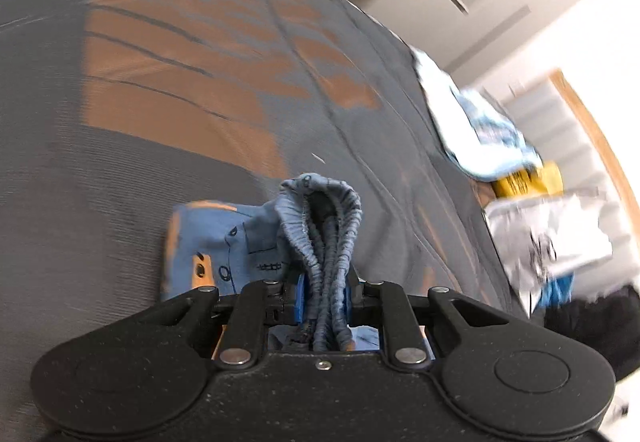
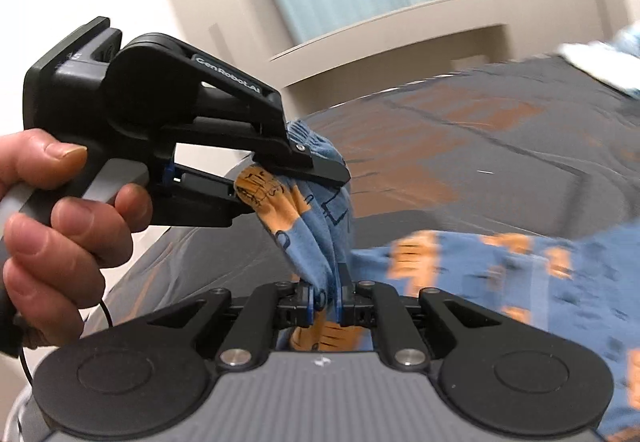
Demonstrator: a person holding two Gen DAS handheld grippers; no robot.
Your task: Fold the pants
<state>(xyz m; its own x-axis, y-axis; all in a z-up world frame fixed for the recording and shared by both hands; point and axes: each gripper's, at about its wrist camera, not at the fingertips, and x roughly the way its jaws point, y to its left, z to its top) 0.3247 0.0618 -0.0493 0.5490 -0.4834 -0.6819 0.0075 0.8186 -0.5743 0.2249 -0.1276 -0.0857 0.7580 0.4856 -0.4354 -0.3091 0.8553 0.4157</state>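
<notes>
Both tongs, left tongs and right tongs, are clenched on the blue pants, lifting them off the bed, likely to shake them flat for folding.

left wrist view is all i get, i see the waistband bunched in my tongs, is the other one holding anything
Observer: Yes, the right tongs are shut on a fold of the blue pants with orange print.
Operator: how near are the two
Observer: Near: the left tongs show just up and left of the right ones, with a short bunch of cloth running between them.
Operator: rest of the pants hanging free?
Observer: No, the rest lies spread to the right on the grey bed cover.
Operator: anything else in that view
Observer: The hand gripping the left tool's handle.
</notes>
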